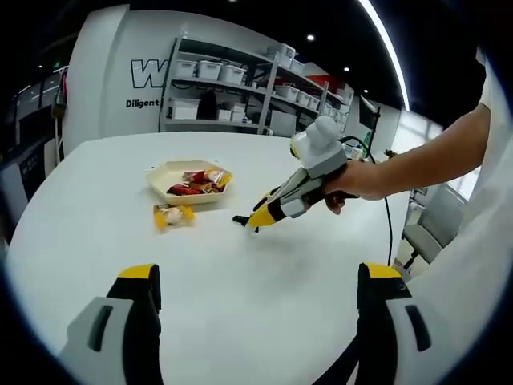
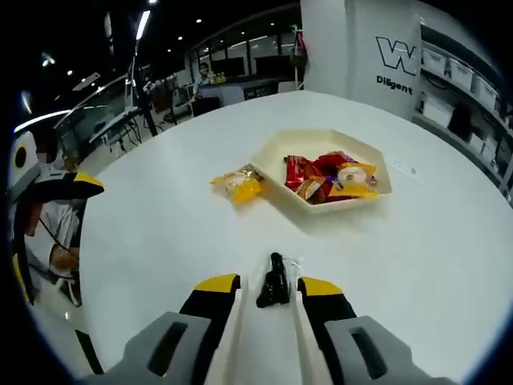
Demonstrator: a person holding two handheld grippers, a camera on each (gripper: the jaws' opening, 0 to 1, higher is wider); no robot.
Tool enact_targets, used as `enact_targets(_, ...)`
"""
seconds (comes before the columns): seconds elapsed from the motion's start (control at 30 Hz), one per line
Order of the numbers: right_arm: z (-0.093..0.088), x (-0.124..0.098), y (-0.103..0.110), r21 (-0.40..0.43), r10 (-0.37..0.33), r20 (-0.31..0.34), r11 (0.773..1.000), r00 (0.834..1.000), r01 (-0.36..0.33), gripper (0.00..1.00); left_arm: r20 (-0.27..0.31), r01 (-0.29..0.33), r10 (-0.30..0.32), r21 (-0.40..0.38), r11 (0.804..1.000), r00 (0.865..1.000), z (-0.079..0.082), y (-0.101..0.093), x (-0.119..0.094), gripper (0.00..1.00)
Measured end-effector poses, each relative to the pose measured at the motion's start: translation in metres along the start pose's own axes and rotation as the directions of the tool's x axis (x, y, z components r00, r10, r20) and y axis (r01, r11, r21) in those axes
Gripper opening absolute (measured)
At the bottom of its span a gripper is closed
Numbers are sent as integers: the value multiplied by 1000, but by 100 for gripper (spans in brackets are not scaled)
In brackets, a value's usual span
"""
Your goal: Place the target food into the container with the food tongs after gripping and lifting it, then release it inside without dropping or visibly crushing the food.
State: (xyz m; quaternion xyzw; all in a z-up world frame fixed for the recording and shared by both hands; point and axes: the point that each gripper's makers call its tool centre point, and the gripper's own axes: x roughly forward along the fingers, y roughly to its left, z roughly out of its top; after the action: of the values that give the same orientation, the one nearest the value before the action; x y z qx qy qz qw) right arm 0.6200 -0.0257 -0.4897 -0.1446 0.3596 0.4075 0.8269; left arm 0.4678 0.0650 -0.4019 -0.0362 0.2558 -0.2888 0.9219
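Note:
A yellow-wrapped snack [image 1: 172, 215] [image 2: 239, 184] lies on the white table beside a cream hexagonal tray [image 1: 164, 170] [image 2: 276, 152] that holds several red and yellow packets. A small black object [image 1: 240, 219] [image 2: 272, 282] rests on the table between the tips of my right gripper [image 1: 260, 216] [image 2: 268, 287]. Its jaws stand a narrow way apart, with slim gaps on both sides of the object. A hand holds this gripper in the left gripper view. My left gripper [image 1: 258, 273] is wide open above bare table, nothing between its jaws, well short of the snack.
The round white table [image 1: 240, 321] [image 2: 160, 241] has free room all around the tray. Shelves with bins [image 1: 232, 88] stand behind it. A chair [image 1: 433, 224] is at the table's right side, and desks [image 2: 120, 120] lie farther back in the room.

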Motion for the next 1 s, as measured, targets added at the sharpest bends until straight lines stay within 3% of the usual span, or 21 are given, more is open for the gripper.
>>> enact_targets(0.2,2,-3,4,6,-12,10,1000,1000,12,20,1,-10,10,5,1000,1000,2,2,-3,99)
enact_targets(0.3,2,-3,6,-28,-29,-3,999,1000,29,18,-4,-10,11,18,1000,1000,2,3,-4,99)
enact_targets(0.5,-1,-7,4,64,-25,-11,998,1000,26,17,-4,-7,7,19,1000,1000,2,1,-5,99)
enact_targets(0.6,2,-11,5,111,-19,8,994,1000,17,18,-2,-10,10,15,1000,1000,2,1,-7,99)
enact_targets(0.87,23,-32,-2,99,-27,62,995,998,21,18,1,-14,14,6,1000,1000,0,4,-9,99)
enact_targets(1.0,11,-30,-11,87,-25,24,996,999,22,18,7,-14,14,2,1000,1000,2,2,-8,99)
